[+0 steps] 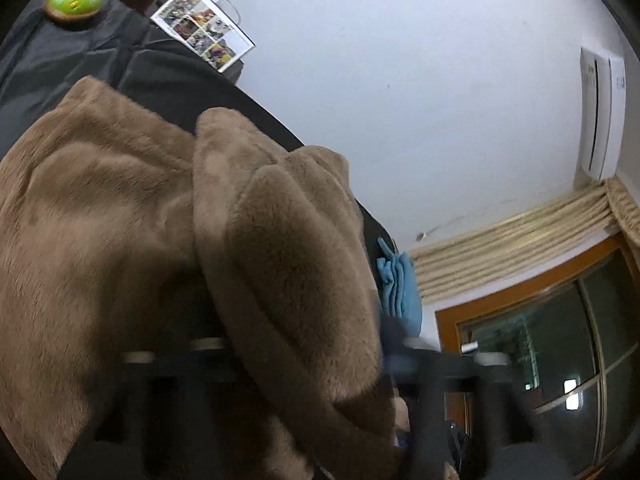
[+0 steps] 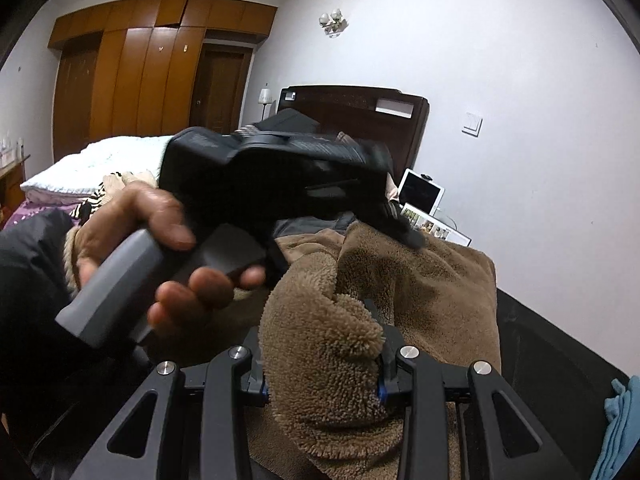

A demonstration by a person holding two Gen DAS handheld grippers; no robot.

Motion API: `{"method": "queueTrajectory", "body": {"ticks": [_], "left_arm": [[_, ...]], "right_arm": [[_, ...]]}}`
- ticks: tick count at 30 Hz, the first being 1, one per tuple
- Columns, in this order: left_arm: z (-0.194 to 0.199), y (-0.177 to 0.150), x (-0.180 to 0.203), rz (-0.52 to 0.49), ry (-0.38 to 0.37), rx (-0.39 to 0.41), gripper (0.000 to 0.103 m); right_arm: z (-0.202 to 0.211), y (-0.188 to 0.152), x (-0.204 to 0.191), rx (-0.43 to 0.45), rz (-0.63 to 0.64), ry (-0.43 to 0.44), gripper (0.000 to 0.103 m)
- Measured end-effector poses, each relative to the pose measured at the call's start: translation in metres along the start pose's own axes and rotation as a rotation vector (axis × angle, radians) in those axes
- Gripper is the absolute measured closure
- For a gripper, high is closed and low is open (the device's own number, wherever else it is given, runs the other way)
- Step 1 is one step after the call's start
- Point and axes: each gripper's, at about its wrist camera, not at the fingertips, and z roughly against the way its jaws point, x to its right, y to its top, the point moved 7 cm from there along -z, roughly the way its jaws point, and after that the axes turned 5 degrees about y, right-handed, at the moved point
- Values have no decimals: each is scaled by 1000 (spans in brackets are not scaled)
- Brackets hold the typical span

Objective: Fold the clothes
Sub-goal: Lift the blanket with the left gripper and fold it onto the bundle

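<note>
Two views of one brown fleece garment (image 2: 420, 280), and they tell different things. From the right wrist, the right gripper (image 2: 320, 364) has its fingers pressed in from both sides on a thick bunched fold of the fleece, the looped pile bulging up between them; the rest of the garment spreads beyond over a dark cover (image 2: 552, 344). That same view shows the person's left hand (image 2: 132, 236) wrapped round the grey handle of the left gripper (image 2: 404, 232), whose black body crosses the middle of the picture with its tip down at the far edge of the fleece. From the left wrist, the smooth side of the garment fills most of the picture, a folded lobe draped straight over the gripper's front, so its fingers are blurred and mostly buried; they seem to be holding cloth, but I cannot tell for certain. Only this view shows the air conditioner (image 1: 600, 112) on the wall, the curtain (image 1: 520, 248) and the window (image 1: 560, 340). A blue cloth (image 1: 398, 284) lies just beside the fleece. Past it sit a tablet (image 2: 422, 196) and a sheet of photos (image 1: 204, 26). The right view alone takes in the wooden wardrobe (image 2: 152, 72), the dark headboard (image 2: 360, 120) and white bedding (image 2: 100, 164).
</note>
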Motion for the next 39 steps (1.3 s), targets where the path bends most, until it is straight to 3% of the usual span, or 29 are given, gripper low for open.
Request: {"method": "queueTrajectory", "body": {"ticks": [2, 11, 16, 22, 26, 27, 29, 30, 34, 39], "left_arm": [[10, 5, 5, -24, 9, 13, 70], [57, 27, 25, -132, 51, 71, 71], [68, 25, -38, -55, 89, 86, 71], [70, 10, -88, 22, 77, 95, 71], [65, 6, -102, 50, 84, 92, 64], [63, 3, -105, 55, 84, 92, 63], [60, 2, -111, 58, 87, 95, 59], [59, 2, -113, 60, 88, 97, 57], [65, -2, -114, 62, 115, 108, 51], [85, -8, -115, 111, 116, 142, 32]], "right_arm": [[3, 4, 0, 13, 1, -6, 66], [7, 45, -34, 91, 44, 31, 66], [-25, 43, -72, 41, 81, 90, 66], [-53, 22, -109, -35, 144, 130, 66], [-64, 13, -118, -74, 175, 155, 62], [-67, 11, -120, -84, 183, 161, 57], [-68, 6, -125, -95, 197, 190, 37], [-67, 5, -127, -98, 206, 199, 34], [-58, 4, -123, -92, 194, 244, 33], [-8, 4, -95, -3, 97, 326, 28]]}}
